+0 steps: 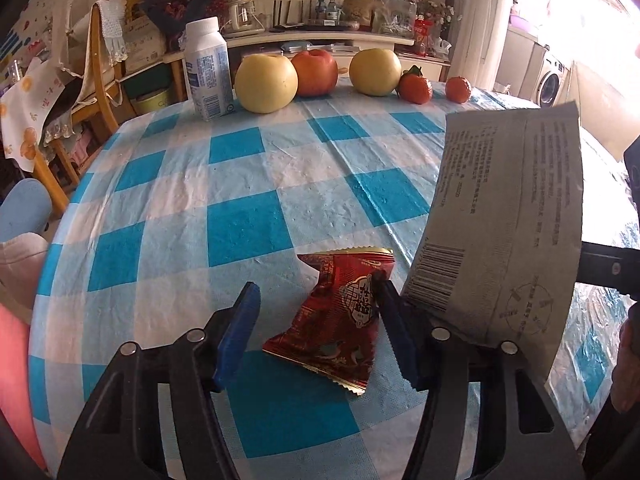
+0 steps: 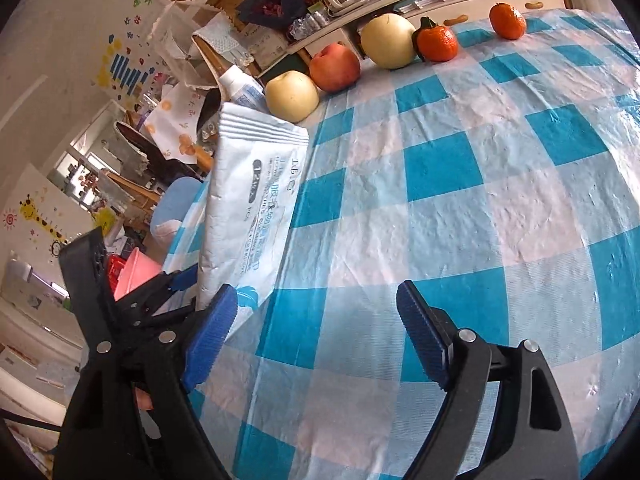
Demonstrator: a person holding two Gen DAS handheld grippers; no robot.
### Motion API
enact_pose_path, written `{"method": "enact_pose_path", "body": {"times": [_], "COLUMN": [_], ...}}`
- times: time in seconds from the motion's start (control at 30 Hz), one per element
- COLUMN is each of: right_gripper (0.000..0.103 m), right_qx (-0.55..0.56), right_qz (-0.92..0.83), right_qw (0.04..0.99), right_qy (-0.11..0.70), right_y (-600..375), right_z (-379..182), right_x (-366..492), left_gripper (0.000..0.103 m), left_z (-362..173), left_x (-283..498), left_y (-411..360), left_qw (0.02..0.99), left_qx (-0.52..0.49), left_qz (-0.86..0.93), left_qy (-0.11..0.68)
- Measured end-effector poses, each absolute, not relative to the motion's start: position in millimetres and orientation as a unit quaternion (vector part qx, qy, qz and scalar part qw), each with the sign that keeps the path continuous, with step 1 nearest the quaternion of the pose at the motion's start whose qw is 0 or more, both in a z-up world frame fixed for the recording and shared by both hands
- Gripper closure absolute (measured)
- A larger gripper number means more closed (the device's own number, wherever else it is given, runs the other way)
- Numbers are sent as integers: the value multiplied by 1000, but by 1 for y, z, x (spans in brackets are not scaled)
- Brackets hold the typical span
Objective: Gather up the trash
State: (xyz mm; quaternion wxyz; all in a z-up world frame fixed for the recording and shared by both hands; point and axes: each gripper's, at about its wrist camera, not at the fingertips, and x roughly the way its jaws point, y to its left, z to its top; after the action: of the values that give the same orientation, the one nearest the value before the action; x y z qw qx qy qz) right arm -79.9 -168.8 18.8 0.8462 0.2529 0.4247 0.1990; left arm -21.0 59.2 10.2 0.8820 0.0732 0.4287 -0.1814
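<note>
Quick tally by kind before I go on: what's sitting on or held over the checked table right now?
Wrappers: 2 (red wrapper, white packet)
Pears: 2 ()
Apple: 1
Tangerines: 2 ()
Bottle: 1
Total: 8

Red snack wrapper (image 1: 336, 320) glossy crinkled foil; checked tablecloth (image 1: 248, 184) wrinkled shiny plastic; white pouch (image 2: 252, 208) matt, ribbed top

Open passage: centre of blue-and-white checked tablecloth (image 2: 500, 184). Obstacles: row of fruit (image 1: 308, 74) and white plastic bottle (image 1: 208, 68) across the top; upright white printed pouch (image 1: 508, 220), right of frame.
</note>
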Motion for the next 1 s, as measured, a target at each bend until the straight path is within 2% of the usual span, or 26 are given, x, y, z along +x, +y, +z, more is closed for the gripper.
{"method": "enact_pose_path", "body": {"times": [0.1, 0.2, 0.27, 0.3, 0.53, 0.7, 0.87, 0.93, 1.0], "right_gripper": [20, 20, 20, 20, 20, 20, 20, 14, 12], "right_qx": [259, 264, 273, 278, 270, 246, 159, 134, 121], "right_qz": [227, 243, 252, 258, 295, 256, 201, 192, 188], "right_qw": [842, 844, 843, 841, 838, 852, 885, 889, 887], "right_qy": [414, 399, 390, 385, 371, 384, 390, 393, 404], "right_y": [-160, -155, -154, -153, -134, -128, -118, -111, -106], "right_z": [21, 28, 31, 32, 40, 34, 36, 38, 34], "right_x": [-81, -79, -78, -78, -78, -66, -44, -32, -20], "left_gripper": [54, 55, 64, 65, 67, 71, 73, 73, 74], "left_z": [8, 8, 9, 9, 10, 13, 17, 18, 19], "left_x": [-22, -23, -23, -22, -23, -25, -26, -23, -21], "left_y": [55, 56, 59, 60, 61, 62, 71, 77, 81], "left_qw": [881, 881, 883, 882, 881, 882, 884, 886, 889], "left_qx": [86, 77, 64, 59, 38, 33, 18, 9, 12], "left_qz": [-174, -169, -164, -161, -162, -161, -153, -147, -137], "left_qy": [432, 435, 436, 438, 442, 442, 441, 440, 438]}}
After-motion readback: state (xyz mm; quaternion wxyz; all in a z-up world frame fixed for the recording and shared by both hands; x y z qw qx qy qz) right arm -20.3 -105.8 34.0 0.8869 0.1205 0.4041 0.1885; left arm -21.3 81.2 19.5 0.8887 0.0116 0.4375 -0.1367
